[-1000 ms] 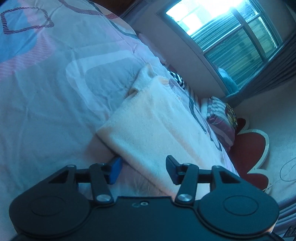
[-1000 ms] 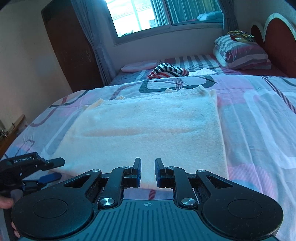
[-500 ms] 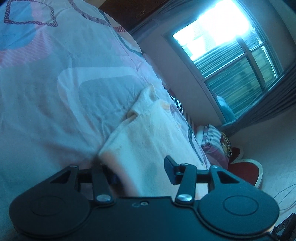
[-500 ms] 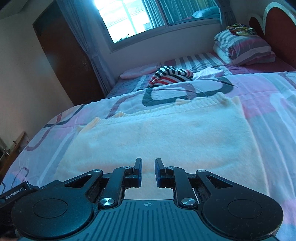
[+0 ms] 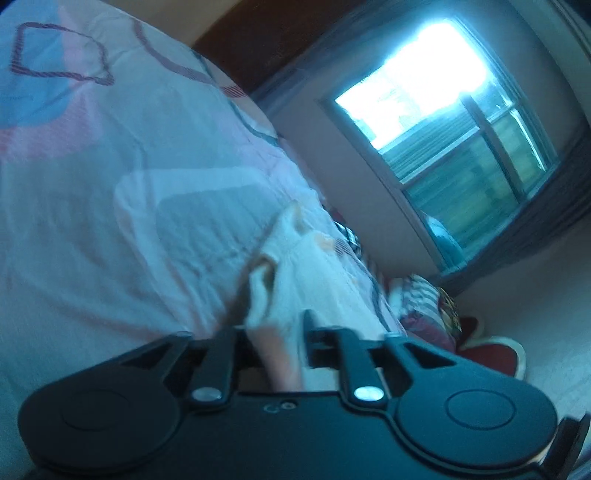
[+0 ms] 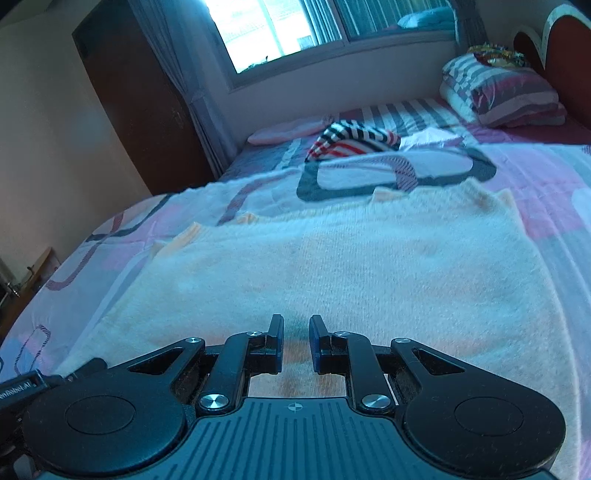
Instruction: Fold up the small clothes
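A cream knitted garment (image 6: 351,266) lies flat on the patterned bedsheet (image 6: 546,170). My right gripper (image 6: 296,341) hovers low over its near edge with a narrow gap between the jaws and nothing held. In the blurred left wrist view, my left gripper (image 5: 275,334) has closed on the near left corner of the cream garment (image 5: 299,273), and the cloth bunches up between its fingers. The left gripper's body also shows at the lower left of the right wrist view (image 6: 44,384).
A striped red, white and black garment (image 6: 354,142) lies farther up the bed. Striped pillows (image 6: 506,88) sit by the red headboard (image 6: 565,55) at right. A dark wardrobe (image 6: 136,103) and a curtained window (image 6: 295,29) are behind. The bed's left edge drops off.
My left gripper slid onto the garment's corner and closed on it, and the cloth lifted and bunched. My right gripper moved forward over the garment's near edge, its jaw gap unchanged.
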Demonstrator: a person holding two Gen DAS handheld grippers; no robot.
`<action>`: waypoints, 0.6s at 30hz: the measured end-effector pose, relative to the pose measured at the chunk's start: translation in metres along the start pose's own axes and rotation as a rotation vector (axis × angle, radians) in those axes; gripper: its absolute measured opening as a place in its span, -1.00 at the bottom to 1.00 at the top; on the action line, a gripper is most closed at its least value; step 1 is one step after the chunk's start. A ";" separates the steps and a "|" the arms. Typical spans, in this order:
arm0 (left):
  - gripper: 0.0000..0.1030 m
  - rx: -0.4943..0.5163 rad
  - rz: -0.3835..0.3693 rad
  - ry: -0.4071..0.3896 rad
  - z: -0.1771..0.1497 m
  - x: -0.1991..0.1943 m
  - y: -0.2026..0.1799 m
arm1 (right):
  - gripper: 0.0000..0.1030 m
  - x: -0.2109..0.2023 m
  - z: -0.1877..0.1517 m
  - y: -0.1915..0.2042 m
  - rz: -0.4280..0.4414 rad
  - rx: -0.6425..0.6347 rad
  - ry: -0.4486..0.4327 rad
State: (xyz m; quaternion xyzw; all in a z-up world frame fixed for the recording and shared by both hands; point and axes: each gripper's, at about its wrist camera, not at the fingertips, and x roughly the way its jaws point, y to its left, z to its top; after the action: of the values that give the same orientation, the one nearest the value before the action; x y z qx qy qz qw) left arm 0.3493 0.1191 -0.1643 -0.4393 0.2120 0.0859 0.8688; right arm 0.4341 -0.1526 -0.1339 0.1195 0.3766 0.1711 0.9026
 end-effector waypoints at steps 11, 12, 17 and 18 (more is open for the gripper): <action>-0.89 -0.043 0.028 0.077 0.020 0.022 0.008 | -0.84 0.012 -0.002 0.016 -0.047 -0.106 -0.002; -0.89 -0.026 0.019 0.070 0.021 0.019 0.005 | -0.84 0.012 -0.001 0.012 -0.036 -0.088 -0.002; -0.89 0.128 -0.098 0.045 0.020 0.003 -0.042 | -0.90 0.011 0.001 0.000 0.003 -0.033 -0.008; -0.89 0.166 -0.126 0.058 0.019 0.003 -0.056 | -0.90 0.007 0.003 -0.004 0.019 -0.004 -0.010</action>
State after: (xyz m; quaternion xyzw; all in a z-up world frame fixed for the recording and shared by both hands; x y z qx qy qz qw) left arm 0.3763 0.1002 -0.1150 -0.3806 0.2153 0.0006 0.8993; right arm 0.4419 -0.1532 -0.1379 0.1221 0.3704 0.1798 0.9031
